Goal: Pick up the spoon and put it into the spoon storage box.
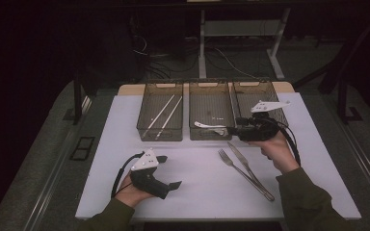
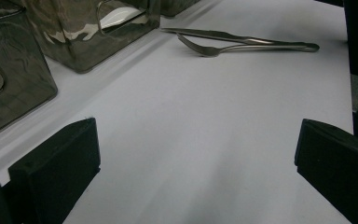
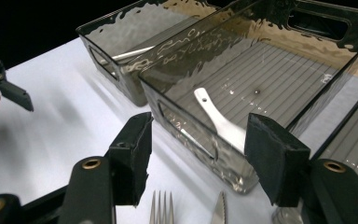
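Smoked clear plastic makes up three bins lined along the far edge of the white table [image 1: 125, 120]. The left bin [image 1: 160, 111] holds two pale chopsticks [image 1: 166, 113] lying at a slant; the middle bin [image 1: 211, 109] holds a white spoon [image 1: 208, 125] near its front wall; the right bin [image 1: 255, 98] stands just beside it.

At the near wall of the middle bin, the right gripper [image 1: 232, 130] hangs level in the person's right hand [image 1: 275, 149], jaws pointing left. In the right gripper view its jaws stand spread with nothing pinched, the front wall of the middle bin and the spoon's bowl [image 3: 221, 123] showing in the gap beyond them.

On the bare table near the middle and right bins lie a fork [image 1: 243, 172] and a knife [image 1: 244, 166], side by side and touching along their handles, tines and blade toward the far left.

Well to the left and nearer, the left gripper [image 1: 173, 185] rests on the table in the left hand [image 1: 132, 192], its jaws wide apart and empty, aimed across the table toward the fork [image 2: 223, 47] and knife [image 2: 214, 34].
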`<state>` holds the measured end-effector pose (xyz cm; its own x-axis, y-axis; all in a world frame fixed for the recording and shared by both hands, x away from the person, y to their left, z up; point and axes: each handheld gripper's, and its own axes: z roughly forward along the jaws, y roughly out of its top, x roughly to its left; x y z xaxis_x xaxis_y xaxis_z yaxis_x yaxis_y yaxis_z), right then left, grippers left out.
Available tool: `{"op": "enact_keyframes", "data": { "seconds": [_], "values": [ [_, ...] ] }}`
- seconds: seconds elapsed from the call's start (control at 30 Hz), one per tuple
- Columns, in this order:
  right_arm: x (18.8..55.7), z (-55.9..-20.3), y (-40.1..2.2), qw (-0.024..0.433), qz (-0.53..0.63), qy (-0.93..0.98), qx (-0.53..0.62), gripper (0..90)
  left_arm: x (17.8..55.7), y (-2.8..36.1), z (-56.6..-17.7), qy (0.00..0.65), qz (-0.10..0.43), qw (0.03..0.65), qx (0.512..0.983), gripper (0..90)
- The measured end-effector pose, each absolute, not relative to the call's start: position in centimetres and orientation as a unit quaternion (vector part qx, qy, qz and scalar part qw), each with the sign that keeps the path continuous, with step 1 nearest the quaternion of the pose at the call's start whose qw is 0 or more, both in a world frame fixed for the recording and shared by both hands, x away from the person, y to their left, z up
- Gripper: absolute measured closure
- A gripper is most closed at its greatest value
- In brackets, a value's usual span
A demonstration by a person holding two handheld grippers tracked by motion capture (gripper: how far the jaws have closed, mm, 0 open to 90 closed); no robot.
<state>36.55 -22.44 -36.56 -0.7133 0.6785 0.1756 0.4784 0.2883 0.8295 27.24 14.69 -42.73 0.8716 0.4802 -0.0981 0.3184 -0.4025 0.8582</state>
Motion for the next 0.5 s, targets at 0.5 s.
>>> {"op": "enact_keyframes", "data": {
  "seconds": [0.5],
  "values": [
    [33.6, -37.5, -24.6, 0.099, 0.443, 0.808, 0.375, 39.9, 27.2, 14.8, -42.6, 0.238, 0.084, 0.493, 0.833, 0.0]
  ]
}}
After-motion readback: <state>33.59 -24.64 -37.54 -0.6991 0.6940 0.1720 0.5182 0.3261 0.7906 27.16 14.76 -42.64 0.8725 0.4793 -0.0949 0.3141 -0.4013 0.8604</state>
